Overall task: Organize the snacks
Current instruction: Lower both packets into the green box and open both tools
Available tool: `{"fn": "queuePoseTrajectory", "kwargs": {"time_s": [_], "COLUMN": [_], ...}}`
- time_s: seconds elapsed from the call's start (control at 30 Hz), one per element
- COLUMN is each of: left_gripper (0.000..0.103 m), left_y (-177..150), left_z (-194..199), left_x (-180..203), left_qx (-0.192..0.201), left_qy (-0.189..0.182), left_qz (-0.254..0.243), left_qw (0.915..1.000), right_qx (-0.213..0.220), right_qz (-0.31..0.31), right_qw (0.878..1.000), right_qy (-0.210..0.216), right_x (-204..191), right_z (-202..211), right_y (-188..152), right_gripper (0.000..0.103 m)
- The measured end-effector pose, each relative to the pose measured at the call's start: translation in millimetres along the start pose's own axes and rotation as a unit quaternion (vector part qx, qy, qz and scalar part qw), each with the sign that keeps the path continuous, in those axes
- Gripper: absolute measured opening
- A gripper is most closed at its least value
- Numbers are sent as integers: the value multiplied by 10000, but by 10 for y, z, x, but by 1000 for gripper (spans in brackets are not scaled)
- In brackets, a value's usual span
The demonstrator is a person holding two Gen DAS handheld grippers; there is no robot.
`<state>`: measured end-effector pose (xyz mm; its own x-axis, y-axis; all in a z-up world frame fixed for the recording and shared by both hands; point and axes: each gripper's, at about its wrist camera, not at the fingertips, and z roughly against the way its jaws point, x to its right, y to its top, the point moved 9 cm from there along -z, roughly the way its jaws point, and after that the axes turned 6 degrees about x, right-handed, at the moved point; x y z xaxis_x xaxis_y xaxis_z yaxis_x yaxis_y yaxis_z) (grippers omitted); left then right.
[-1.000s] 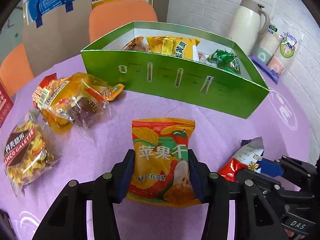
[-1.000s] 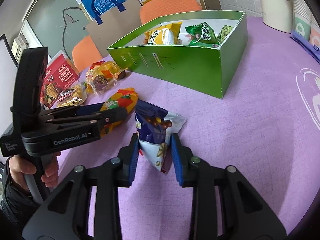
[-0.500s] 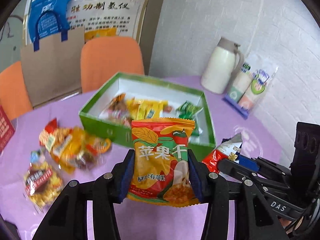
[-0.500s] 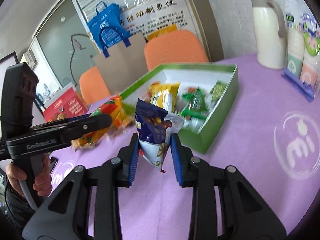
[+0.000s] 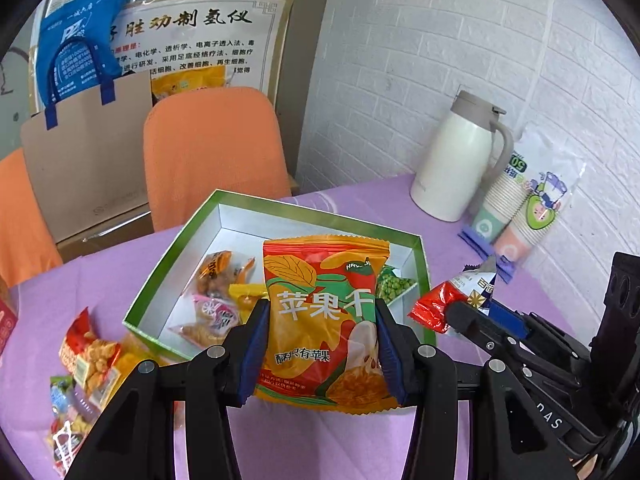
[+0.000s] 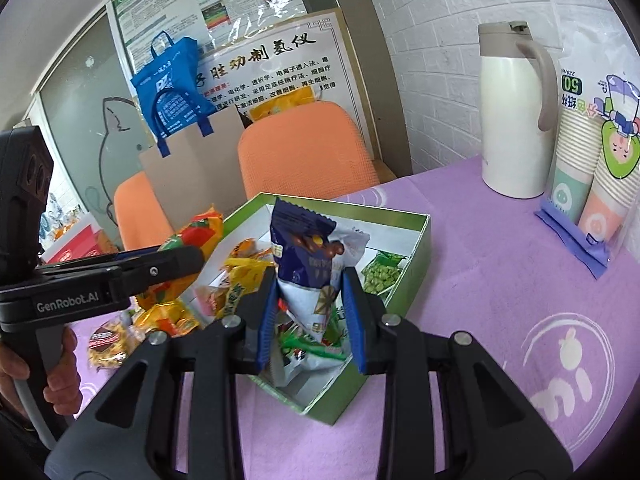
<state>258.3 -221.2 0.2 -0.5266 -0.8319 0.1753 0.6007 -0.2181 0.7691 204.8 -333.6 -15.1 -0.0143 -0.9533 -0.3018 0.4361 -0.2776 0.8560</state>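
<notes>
Snacks are split between both claws and the green box (image 5: 424, 258) at mid-frame; the left gripper (image 5: 320, 350) is clenched on an orange apple-chip packet (image 5: 324, 320), upright between its blue pads, low in the centre of the left view and in front of the box; the right gripper (image 6: 312, 314) is clamped on a blue-and-white snack bag (image 6: 310, 258), held upright over the box's near end in the right view; inside the box lie a green pea packet (image 5: 394, 282) toward its right side and yellow and clear packets (image 5: 218, 292) toward its left; more loose snack packs (image 5: 88, 364) sit on the purple tablecloth (image 6: 500, 280) at lower left; a white thermos (image 6: 514, 116) and sleeved paper cups (image 6: 592, 152) stand at upper right; a hand (image 6: 48, 376) grips the left tool's handle at the far left edge of the right view.
</notes>
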Motion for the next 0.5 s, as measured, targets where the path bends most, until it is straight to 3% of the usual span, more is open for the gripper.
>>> {"fn": "queuePoseTrajectory", "kwargs": {"time_s": [0.33,0.4,0.47,0.5], "left_gripper": [51,59,91,92], "left_y": [-119,-138,-141,-129], "left_z": [-448,-453,-418,-372], "left_x": [-36,-111,-190,-228], "left_qx": [-213,-147,-43,106], "left_qy": [19,260,286,283], "left_qz": [-27,-130,-8,108], "left_qw": [9998,9995,9996,9995], "right_qx": [-286,-314,-251,-217], "right_qz": [272,451,521,528], "right_qw": [9992,9985,9982,9983], "right_qy": [48,-77,-130,-123], "right_x": [24,59,91,102], "right_z": [-407,-442,-417,-399], "right_y": [-129,-168,-206,-225], "right_gripper": [35,47,77,81]}}
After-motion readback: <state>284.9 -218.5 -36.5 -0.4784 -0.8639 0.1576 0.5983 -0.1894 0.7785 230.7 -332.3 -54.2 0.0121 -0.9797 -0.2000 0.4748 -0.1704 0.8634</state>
